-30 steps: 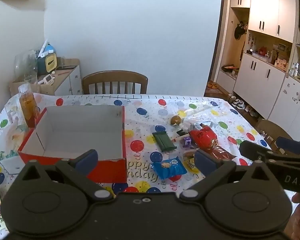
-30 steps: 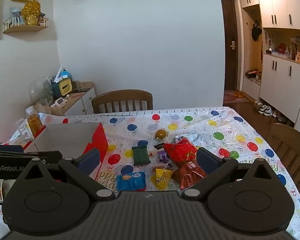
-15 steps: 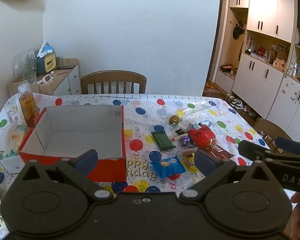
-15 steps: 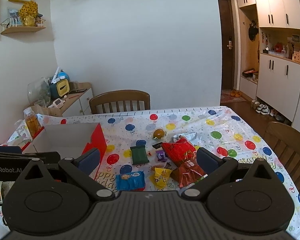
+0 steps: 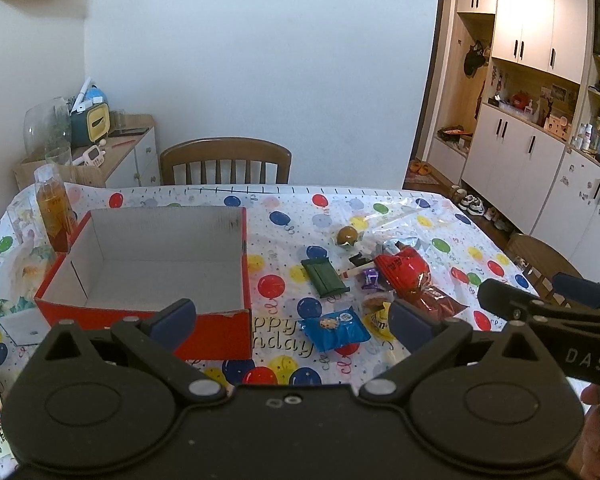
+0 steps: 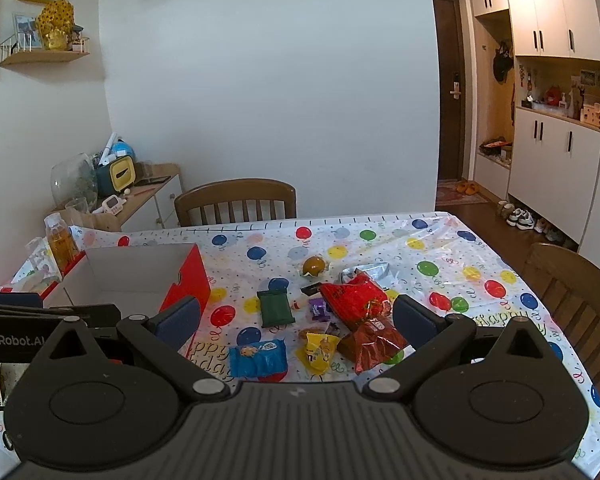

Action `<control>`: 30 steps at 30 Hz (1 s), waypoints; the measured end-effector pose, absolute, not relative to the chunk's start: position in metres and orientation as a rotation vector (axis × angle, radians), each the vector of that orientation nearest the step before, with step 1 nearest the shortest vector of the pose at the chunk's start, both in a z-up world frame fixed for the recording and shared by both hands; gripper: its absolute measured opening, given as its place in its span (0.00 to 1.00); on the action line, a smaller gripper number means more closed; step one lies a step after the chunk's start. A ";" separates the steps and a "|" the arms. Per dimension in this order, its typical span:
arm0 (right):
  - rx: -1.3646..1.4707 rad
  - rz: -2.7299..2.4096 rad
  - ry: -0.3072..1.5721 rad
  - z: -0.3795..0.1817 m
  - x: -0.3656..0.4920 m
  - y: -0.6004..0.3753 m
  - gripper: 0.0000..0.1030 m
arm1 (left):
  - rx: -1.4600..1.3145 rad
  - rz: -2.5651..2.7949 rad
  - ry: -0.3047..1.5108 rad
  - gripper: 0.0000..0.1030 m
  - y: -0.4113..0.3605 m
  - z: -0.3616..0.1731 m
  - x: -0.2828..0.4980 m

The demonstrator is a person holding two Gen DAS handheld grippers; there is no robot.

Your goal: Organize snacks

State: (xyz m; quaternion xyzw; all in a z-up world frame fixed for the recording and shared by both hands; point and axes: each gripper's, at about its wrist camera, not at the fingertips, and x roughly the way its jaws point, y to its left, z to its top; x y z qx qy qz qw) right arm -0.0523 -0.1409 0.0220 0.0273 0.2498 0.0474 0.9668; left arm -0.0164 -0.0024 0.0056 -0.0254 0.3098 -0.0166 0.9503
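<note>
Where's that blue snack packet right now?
The blue packet lies flat on the balloon tablecloth, between the red box and the yellow packet.

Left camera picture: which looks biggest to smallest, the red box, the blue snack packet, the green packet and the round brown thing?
1. red box, by far.
2. blue snack packet and green packet: too alike; blue lies nearer the camera.
3. round brown snack, farthest back.
</note>
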 end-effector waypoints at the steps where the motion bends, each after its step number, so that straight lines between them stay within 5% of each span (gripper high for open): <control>1: 0.055 0.096 0.506 0.023 -0.052 -0.141 1.00 | -0.051 -0.034 0.632 0.99 -0.003 0.005 -0.017; 30: 0.035 0.067 0.503 0.023 -0.053 -0.144 1.00 | -0.046 -0.066 0.653 0.99 -0.005 0.007 -0.011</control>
